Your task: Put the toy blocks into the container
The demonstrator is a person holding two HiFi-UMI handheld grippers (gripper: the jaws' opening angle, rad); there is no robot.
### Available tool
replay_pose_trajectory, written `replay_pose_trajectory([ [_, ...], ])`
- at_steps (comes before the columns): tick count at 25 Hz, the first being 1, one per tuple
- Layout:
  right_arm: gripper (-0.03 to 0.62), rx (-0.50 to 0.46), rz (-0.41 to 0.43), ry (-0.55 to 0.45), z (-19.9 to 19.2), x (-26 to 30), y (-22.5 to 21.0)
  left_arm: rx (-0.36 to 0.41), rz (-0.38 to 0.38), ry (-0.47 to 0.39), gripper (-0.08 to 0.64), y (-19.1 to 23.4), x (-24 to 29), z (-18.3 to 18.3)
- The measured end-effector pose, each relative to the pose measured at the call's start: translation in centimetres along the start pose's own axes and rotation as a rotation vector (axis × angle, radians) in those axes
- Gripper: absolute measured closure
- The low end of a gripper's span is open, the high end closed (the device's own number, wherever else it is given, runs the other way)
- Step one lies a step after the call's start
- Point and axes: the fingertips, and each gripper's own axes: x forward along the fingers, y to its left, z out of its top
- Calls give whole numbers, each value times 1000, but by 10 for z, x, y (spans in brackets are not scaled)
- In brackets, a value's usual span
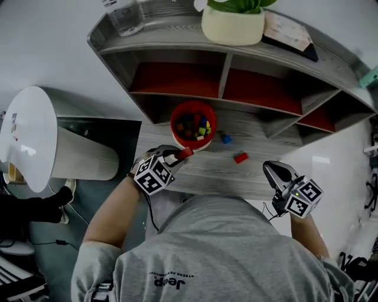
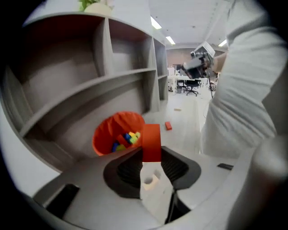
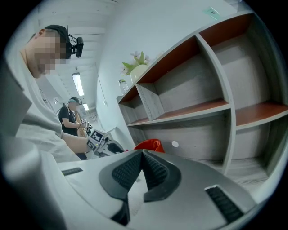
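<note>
A red container [image 1: 193,112] with several coloured blocks in it stands on the grey desk under the shelf. My left gripper [image 1: 179,156] hangs just in front of it, shut on a red block [image 1: 185,153]. In the left gripper view that red block [image 2: 151,137] stands upright between the pads, with the container [image 2: 105,134] just beyond. A blue block [image 1: 226,139] and a second red block [image 1: 240,157] lie on the desk to the container's right. My right gripper [image 1: 269,167] is near the desk's front right, shut and empty, its pads [image 3: 153,168] meeting.
A grey shelf unit [image 1: 224,74] with red-backed compartments rises behind the desk; a plant pot [image 1: 233,23], a clear bottle [image 1: 125,16] and a book [image 1: 287,30] sit on top. A white round bin [image 1: 35,138] stands at the left.
</note>
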Motion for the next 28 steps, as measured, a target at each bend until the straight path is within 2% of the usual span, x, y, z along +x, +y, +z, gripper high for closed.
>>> replay_pose_trajectory([
  [2, 572, 1, -2, -12, 2, -3, 1, 1, 51, -15, 393, 25, -5, 28],
  [4, 571, 3, -6, -23, 3, -6, 1, -15, 84, 14, 393, 47, 1, 42],
  [8, 572, 3, -14, -40, 6, -14, 0, -74, 104, 94, 393, 75, 23, 46],
  [12, 572, 12, -36, -54, 6, -24, -5, -92, 140, 131, 393, 92, 32, 47],
  [15, 572, 24, -50, -58, 4, -31, -8, -108, 173, 121, 386, 101, 34, 49],
  [17, 572, 27, -55, -58, 3, -34, -9, -123, 177, 104, 292, 103, 35, 52],
  [18, 572, 28, -56, -58, 3, -35, -10, -129, 178, 97, 282, 104, 34, 53],
  [28, 572, 18, -33, -52, 7, -26, -7, -167, 180, 53, 282, 97, 19, 50],
])
